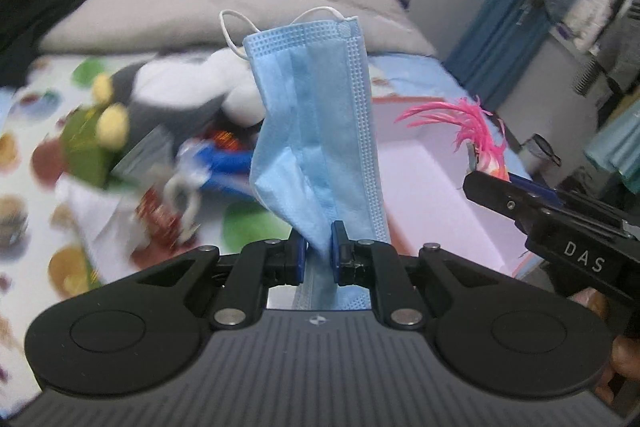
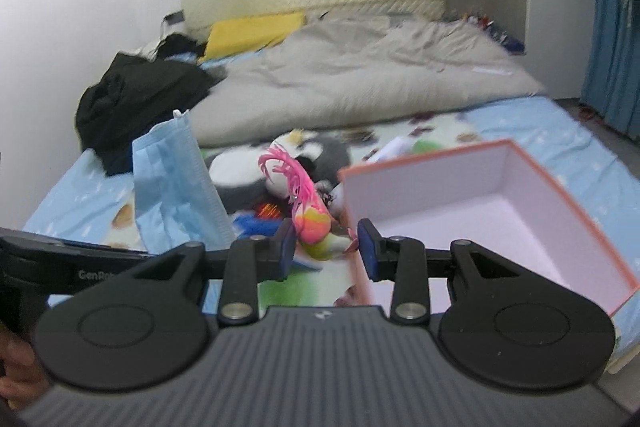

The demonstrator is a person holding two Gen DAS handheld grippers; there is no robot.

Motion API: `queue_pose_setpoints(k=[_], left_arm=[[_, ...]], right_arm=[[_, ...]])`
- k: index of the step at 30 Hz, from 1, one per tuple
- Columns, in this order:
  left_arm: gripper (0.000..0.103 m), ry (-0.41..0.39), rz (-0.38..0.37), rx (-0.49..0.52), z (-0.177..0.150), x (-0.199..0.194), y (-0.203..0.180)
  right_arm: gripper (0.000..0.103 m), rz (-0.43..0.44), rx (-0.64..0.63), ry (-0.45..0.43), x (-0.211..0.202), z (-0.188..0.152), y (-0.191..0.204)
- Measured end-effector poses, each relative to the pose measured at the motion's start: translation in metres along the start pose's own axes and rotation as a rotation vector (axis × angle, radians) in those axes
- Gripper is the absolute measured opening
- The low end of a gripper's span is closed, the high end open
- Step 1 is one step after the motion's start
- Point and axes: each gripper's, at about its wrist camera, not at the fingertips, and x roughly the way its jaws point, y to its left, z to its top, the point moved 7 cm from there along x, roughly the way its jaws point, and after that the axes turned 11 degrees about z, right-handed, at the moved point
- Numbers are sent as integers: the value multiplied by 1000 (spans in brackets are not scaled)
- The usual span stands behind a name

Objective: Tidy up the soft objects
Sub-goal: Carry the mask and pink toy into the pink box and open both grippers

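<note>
Now both grippers are carrying soft things beside the pink box (image 1: 436, 187).

Left wrist view: the left gripper (image 1: 319, 251) is pinching a blue face mask (image 1: 316, 131) left of the box; "DAS" is showing on the right gripper (image 1: 490, 183), holding the pink feathered toy (image 1: 476, 131) above it. Right wrist view: the right gripper (image 2: 328, 247) jaws are standing spread around the toy (image 2: 310, 215), left of the box (image 2: 480, 211); "GenRo" is readable.

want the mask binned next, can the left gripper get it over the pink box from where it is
Probably yes. The left gripper is shut on the blue face mask, held up off the bed, and the open pink box lies just to its right. The right gripper, near the pink feathered toy, may crowd that side.
</note>
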Motion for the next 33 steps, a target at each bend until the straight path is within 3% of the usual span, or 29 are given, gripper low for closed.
queue_pose_setpoints(k=[8,17,30,32,33], left_arm=[[15,-5,-77,80,39,18,-69],[15,78,-120,134,44,77,-129],[15,209,-86,175,26,174,-154],[17,219,-76,169,24,184,-153],[30,228,-63,164,23,187,-153]], right_arm=[[38,-100,44,-42,-17,21,-57],[38,-184,143,10,-6,-1,-119],[38,-226,249,146,42,-52,-183],[38,-229,269,165,49,-59,-190],[39,-232,276,172,52,-62,-192]])
